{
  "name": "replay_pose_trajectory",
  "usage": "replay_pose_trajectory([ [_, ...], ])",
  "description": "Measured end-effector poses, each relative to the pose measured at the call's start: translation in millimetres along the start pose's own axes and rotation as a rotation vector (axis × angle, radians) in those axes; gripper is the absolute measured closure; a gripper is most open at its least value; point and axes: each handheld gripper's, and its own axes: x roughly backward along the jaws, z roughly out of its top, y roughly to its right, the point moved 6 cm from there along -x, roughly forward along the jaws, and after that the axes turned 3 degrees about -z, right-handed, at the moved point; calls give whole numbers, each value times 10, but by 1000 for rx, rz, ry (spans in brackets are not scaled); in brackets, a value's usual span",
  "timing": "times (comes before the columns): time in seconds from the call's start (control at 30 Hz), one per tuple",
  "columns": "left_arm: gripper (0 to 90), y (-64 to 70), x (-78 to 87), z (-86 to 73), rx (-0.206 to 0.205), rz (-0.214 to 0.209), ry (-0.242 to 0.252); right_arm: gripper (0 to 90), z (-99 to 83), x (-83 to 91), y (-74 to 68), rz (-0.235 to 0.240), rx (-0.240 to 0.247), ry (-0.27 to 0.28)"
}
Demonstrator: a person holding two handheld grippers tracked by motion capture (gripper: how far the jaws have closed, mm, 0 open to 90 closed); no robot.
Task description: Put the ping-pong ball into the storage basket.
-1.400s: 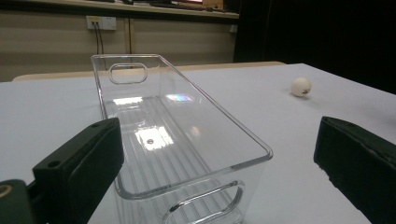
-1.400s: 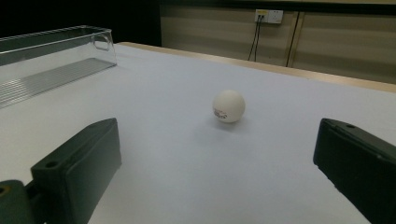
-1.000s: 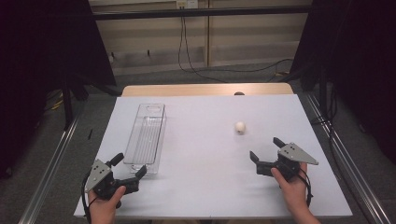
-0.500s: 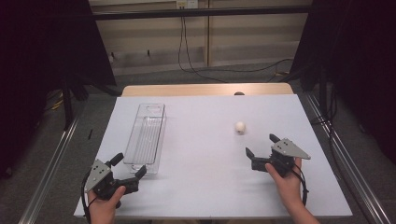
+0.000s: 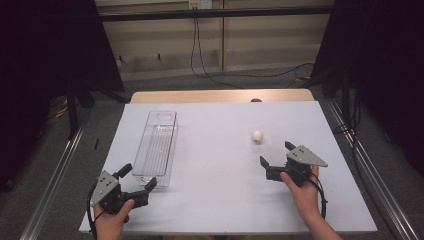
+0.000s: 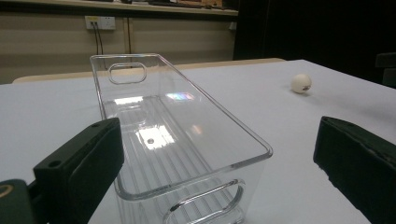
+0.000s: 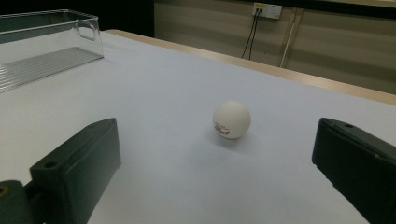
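- Right tongs (image 5: 274,160): spread, empty, aimed at ball (image 7: 231,119) lying free on desk (image 5: 215,200), near ahead.
- Left tongs (image 5: 138,178): spread, beside clear bin (image 6: 177,140).
- Risk: a jaw nudge rolls ball away.

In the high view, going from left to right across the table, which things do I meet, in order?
Left gripper → clear bin → white ball → right gripper.
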Motion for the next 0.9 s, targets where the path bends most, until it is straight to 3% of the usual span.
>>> replay_pose_trajectory([
  [0.9, 16, 14, -1, 12, 3, -10, 18, 9, 31, -171, -25, 5, 2, -35],
])
